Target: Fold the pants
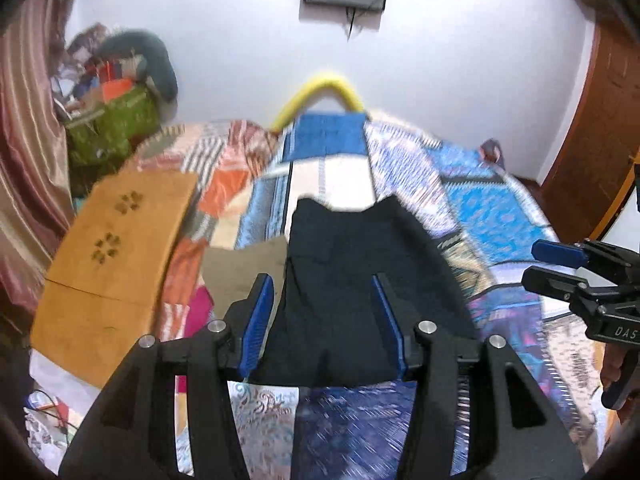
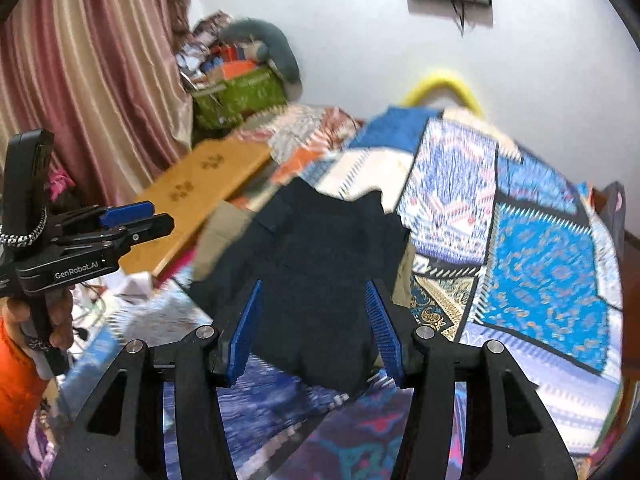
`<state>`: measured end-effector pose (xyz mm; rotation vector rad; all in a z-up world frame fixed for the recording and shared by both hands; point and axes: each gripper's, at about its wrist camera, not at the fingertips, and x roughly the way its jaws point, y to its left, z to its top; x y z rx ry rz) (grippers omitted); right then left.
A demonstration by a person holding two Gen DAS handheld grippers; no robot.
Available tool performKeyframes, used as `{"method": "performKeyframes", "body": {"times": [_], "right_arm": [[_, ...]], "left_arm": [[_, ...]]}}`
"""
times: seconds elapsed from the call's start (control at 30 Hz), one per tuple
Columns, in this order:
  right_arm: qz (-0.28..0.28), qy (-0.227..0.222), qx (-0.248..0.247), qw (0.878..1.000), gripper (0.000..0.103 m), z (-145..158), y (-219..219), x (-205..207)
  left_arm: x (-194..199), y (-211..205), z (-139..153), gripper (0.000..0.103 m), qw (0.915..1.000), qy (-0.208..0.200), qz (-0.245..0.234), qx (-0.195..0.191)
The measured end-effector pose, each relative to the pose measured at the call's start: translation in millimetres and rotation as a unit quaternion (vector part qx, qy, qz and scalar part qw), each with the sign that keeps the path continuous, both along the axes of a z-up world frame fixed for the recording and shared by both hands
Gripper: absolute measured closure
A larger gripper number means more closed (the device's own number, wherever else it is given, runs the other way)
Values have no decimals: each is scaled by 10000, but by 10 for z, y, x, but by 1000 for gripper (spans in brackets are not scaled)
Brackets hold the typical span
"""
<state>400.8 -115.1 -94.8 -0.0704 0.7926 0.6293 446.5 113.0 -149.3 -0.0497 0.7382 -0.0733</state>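
The dark navy pants (image 1: 352, 280) lie in a compact folded stack at the centre of both wrist views, on the patchwork bedspread (image 1: 500, 216), with two corner points sticking up at the far edge and a khaki garment (image 1: 244, 264) peeking out from under the left side. To my eye the fold is laid and I am in the let-go step.

My left gripper (image 1: 324, 312) has its blue pads spread, nothing pinched between them; the cloth shows only in the gap beyond. My right gripper (image 2: 314, 320) is the same, jaws apart and empty, the stack lying past its tips.

To finish this cleanly I would lift both tools straight away from the cloth, so that no ribbed pad snags a layer and drags the top fold askew. The far edge looks uneven, so a light press or tug to square those two points may be worth it.

The orange board (image 1: 120, 236) sits at the left of the frame, well clear of the stack.
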Motion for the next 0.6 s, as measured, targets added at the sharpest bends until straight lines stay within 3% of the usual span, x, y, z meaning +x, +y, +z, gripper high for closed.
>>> {"method": "performKeyframes", "body": {"times": [0.13,0.27,0.43,0.6], "right_arm": [[52,-464,136,9988,54,419,-15,-407],[79,-736,390,9965,54,735,-114,-834],[-38,-1084,870,9903,54,993,-304,-1392],[-99,-1557,1045,9822,54,1138,-389,-1936]], "left_arm": [[-476,-90,448,52,9989,-449,-100,-102],[-1043,-218,834,52,9952,-971,-137,32],[-1789,-339,1153,52,9887,-1479,-230,-22],[-2478,-450,1321,52,9813,-1908,-266,57]]}}
